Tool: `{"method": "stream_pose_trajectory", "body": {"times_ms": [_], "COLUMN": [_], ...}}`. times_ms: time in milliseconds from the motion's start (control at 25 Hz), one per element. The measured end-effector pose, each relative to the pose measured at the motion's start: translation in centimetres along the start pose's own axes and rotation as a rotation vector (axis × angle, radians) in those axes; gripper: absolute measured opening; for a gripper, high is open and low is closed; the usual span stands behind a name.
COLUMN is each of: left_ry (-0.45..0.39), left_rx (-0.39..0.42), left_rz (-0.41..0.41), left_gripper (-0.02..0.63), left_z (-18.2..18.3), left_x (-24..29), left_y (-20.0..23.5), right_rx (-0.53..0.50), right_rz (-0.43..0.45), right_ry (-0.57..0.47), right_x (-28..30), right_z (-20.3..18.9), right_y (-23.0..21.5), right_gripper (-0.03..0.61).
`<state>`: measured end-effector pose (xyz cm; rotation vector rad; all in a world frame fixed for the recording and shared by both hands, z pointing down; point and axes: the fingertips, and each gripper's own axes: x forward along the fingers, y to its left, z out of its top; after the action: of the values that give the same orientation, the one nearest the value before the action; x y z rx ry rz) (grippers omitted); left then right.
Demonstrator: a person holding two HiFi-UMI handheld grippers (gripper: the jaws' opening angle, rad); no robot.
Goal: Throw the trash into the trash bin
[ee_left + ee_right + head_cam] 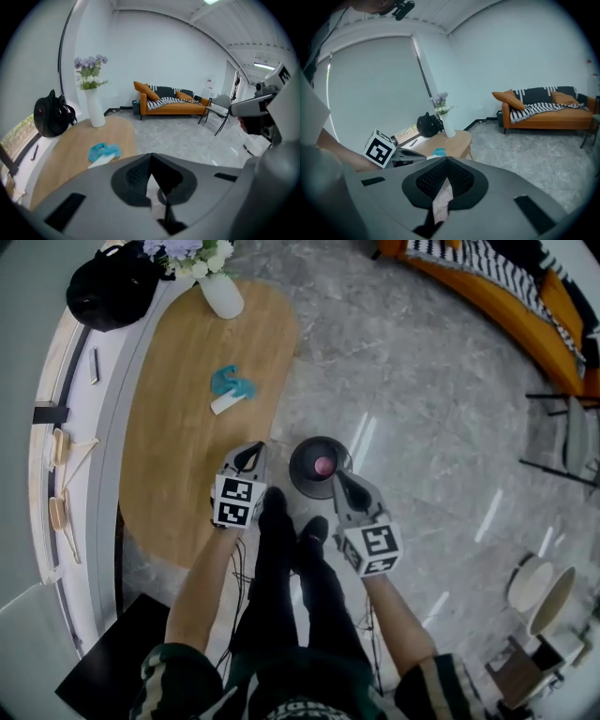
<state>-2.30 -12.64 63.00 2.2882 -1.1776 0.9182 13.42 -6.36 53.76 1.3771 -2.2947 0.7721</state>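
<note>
L gripper (249, 457) clenched on thin white scrap (152, 190), over tabletop (178, 456) edge. R gripper (343, 482) clenched on pinkish scrap (442, 202), just beside trash bin (302, 479) on floor; pink bit (323, 465) inside. Blue-white trash (231, 388) lies on tabletop.

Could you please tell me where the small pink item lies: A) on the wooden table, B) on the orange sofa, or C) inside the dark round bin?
C: the head view shows the pink item inside the bin, on the floor beside the table.
</note>
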Motion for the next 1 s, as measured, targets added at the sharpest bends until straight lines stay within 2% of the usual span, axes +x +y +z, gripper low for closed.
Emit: {"method": "stream_pose_trajectory", "body": {"times_ms": [360,400,480,600,680,800,1000], "left_ry": [0.077,0.094,0.14,0.219,0.266,0.33,0.389], "left_rx": [0.115,0.141,0.198,0.294,0.368,0.452,0.474], "left_rz": [0.073,0.074,0.067,0.047,0.038,0.026,0.001], "left_gripper": [0.002,0.012,0.079,0.137,0.184,0.19,0.19], "left_z": [-0.6,-0.9,-1.7,-3.3,-4.3,-5.8,-7.2], "left_x": [0.9,1.2,2.0,3.5,4.5,6.0,8.1], "left_y": [10.6,11.5,13.1,15.1,16.2,17.6,19.2], "right_rx": [-0.017,-0.023,-0.023,0.003,0.006,0.006,0.015], "right_rz": [0.009,0.013,0.021,0.04,0.024,0.003,-0.005], "right_ry": [0.056,0.064,0.069,0.04,0.056,0.09,0.093], "right_x": [3.7,4.2,5.5,7.5,8.5,9.4,10.7], "right_z": [0.8,0.9,1.2,1.5,1.3,0.9,0.4], "right_y": [1.8,2.1,2.6,3.1,2.8,2.4,1.9], "right_gripper": [0.0,0.0,0.0,0.0,0.0,0.0,0.0]}}
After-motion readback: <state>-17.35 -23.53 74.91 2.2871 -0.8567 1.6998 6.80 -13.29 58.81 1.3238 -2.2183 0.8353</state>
